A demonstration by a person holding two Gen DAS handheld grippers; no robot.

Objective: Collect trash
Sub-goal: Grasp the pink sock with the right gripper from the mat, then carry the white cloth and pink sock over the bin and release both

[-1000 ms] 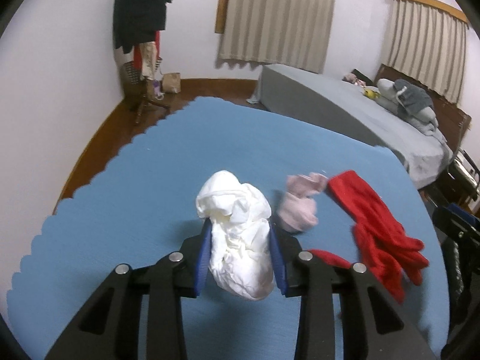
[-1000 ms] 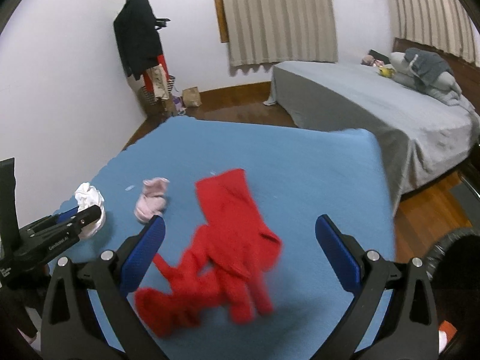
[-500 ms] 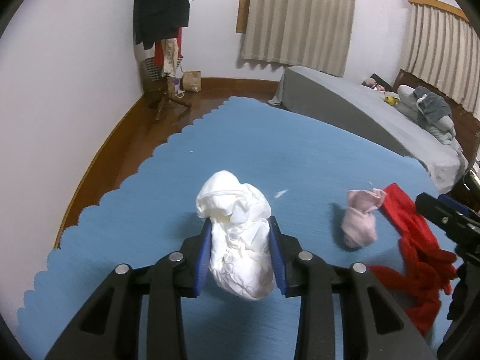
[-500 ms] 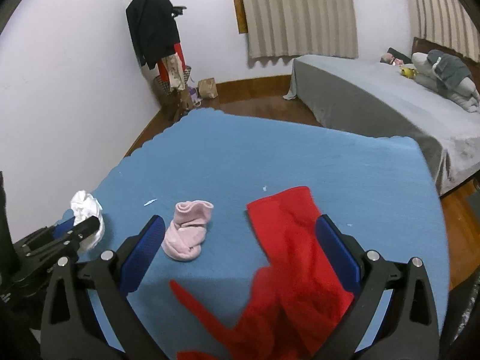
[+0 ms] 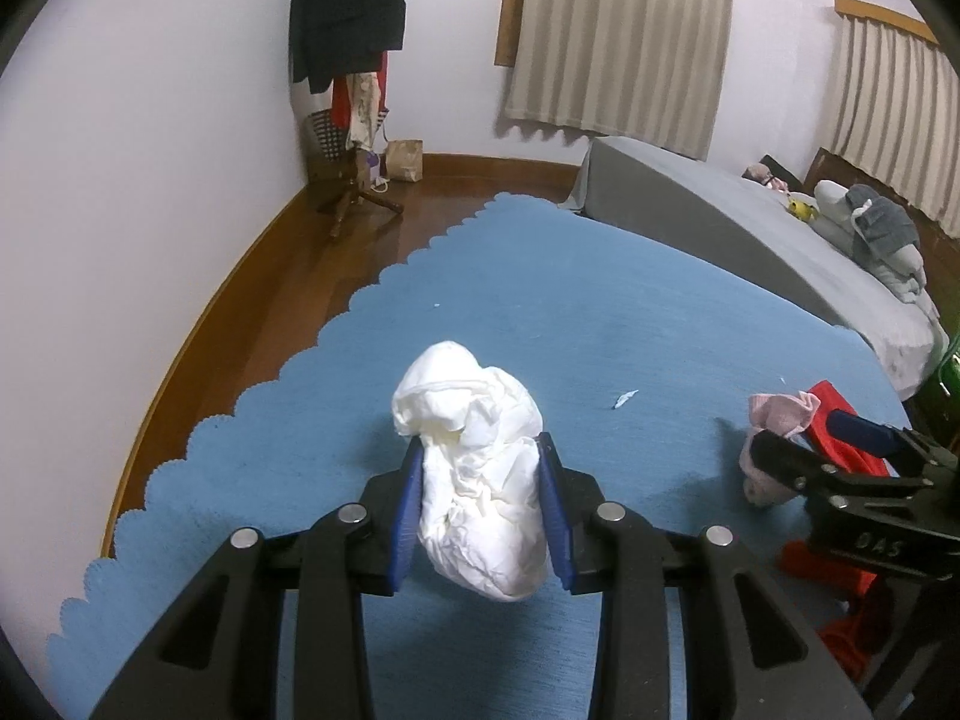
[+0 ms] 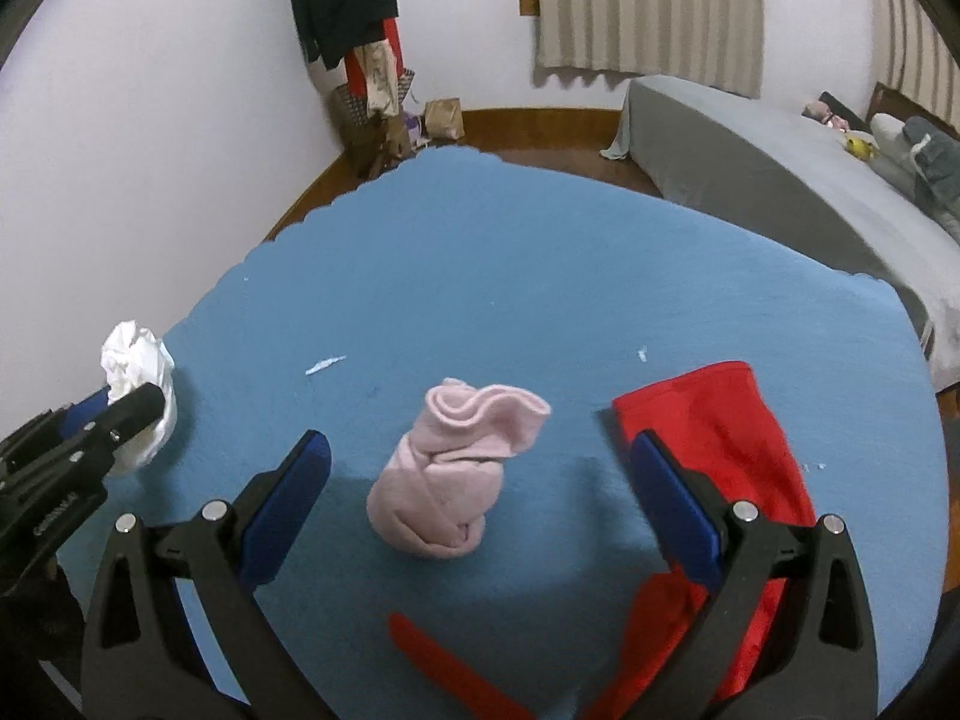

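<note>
White paper wad [image 5: 480,468] in left gripper [image 5: 483,507], right gripper [image 6: 480,480] wide.

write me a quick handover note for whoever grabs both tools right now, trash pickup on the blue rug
Left tool: shut on the crumpled white tissue wad, held above the blue rug.
Right tool: open, empty, hovering with the rolled pink sock framed between its jaws.
Red garment lies beside the sock, to its right in the right wrist view.
Done: wad picked up.
Left: bin the wad (no bin in view); small white scraps on the rug.
</note>
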